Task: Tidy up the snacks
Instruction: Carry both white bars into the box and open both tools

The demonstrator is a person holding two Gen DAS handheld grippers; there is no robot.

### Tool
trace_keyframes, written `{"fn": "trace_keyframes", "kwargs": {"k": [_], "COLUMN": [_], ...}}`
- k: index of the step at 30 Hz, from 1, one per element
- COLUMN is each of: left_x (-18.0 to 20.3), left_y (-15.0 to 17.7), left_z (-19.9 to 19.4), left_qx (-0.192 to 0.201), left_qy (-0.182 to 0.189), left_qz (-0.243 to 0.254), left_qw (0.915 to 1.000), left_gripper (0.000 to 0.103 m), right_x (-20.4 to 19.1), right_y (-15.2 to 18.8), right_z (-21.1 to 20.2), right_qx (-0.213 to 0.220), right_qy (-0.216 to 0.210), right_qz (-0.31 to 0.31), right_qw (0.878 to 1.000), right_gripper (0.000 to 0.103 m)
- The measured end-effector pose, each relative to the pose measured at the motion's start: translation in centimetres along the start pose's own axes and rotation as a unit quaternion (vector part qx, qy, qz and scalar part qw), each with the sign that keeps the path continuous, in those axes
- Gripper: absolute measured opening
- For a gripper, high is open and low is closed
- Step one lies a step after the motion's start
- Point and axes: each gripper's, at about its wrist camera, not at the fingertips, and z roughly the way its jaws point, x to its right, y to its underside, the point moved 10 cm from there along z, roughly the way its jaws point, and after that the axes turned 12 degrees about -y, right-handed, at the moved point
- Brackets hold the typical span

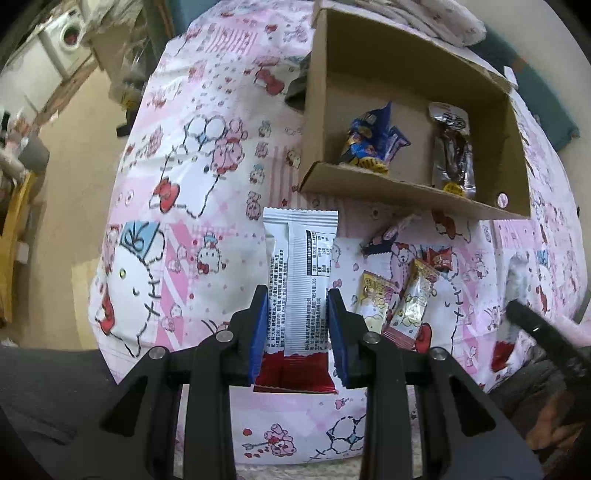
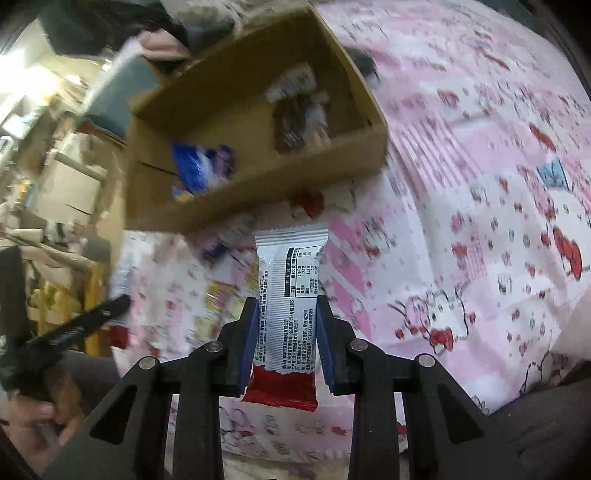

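Note:
My left gripper [image 1: 297, 295] is shut on a white-and-red snack packet [image 1: 301, 273], held above the pink cartoon-print cloth [image 1: 177, 206]. My right gripper [image 2: 286, 304] is shut on a similar white-and-red packet [image 2: 290, 291], also above the cloth; that view is blurred. An open cardboard box [image 1: 413, 195] lies ahead of the left gripper, holding a blue snack bag [image 1: 373, 140] and a brown-and-silver packet [image 1: 452, 151]. The box [image 2: 258, 195] with both snacks also shows in the right wrist view. Several small wrapped snacks [image 1: 400, 299] lie on the cloth in front of the box.
The right gripper's black body [image 1: 543, 328] shows at the left view's right edge. The left gripper [image 2: 74, 328] shows at the right view's left edge. A washing machine [image 1: 70, 33] and wooden furniture [image 1: 14, 229] stand on the floor to the left. White folded fabric [image 1: 443, 18] lies behind the box.

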Motion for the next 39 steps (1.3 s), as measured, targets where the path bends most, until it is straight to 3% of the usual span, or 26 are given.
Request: {"fn": "trace_keyframes", "kwargs": {"k": [6,12,18,28,39], "left_x": [-0.3,1.2,2.4,3.7,6.7], "left_y": [-1.3,-3.8,-7.7,-13.3,-17.8], "left_z": [-2.3,-5.4,-8.2,-8.6,-7.5], "left_qx": [0.045,0.109,0.161,0.188,0.201], "left_qy": [0.003,0.006,0.020,0.026,0.033], "left_qz": [0.002,0.020,0.016,0.009,0.020], "left_qw": [0.9990,0.9938,0.9866,0.9818,0.9788], "left_gripper": [0.027,0.027,0.027,0.027,0.027], "right_x": [-2.3,-4.7,-5.3,-3.6,-2.1], "right_y": [-1.6,-6.4,-10.6,-15.5,-17.8], "right_z": [-1.8,-3.7,-6.3,-5.7,-2.8], "right_qx": [0.031,0.111,0.182,0.207,0.189], "right_qy": [-0.031,-0.070,-0.072,-0.075,-0.061], "right_qz": [-0.026,-0.060,-0.092,-0.087,-0.082], "right_qw": [0.999,0.990,0.976,0.972,0.977], "right_gripper": [0.031,0.031,0.031,0.031,0.031]}}
